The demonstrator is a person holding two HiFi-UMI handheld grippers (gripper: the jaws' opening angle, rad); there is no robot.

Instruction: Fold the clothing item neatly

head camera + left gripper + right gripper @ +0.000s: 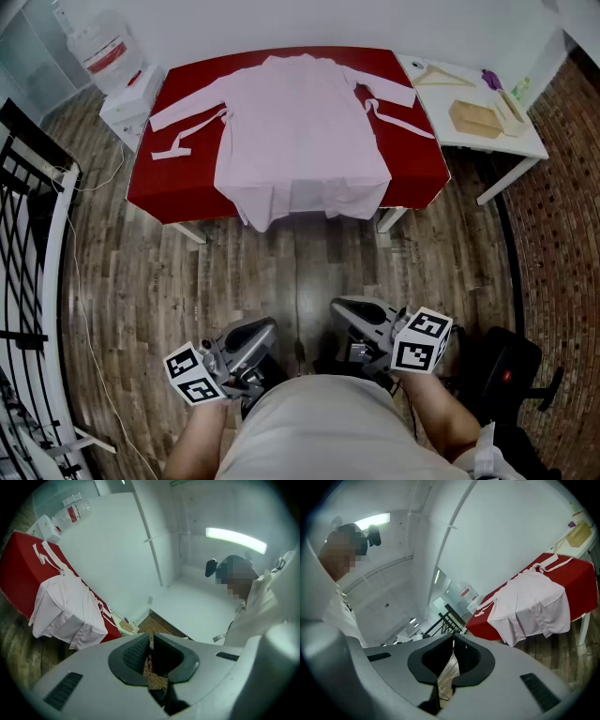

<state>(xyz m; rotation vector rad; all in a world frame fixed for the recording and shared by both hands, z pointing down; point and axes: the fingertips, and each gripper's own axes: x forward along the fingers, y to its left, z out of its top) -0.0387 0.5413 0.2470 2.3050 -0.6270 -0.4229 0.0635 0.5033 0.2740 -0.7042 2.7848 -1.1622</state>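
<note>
L hand-held gripper & R hand-held gripper closed, empty, well apart from pink robe on red table

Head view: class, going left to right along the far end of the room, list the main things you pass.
water jug → red table bearing the pink robe → white side table

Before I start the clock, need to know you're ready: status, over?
Shut and empty: left hand-held gripper, right hand-held gripper. Unfolded pink robe spread on red table, hem overhanging. Only wood floor between.
</note>
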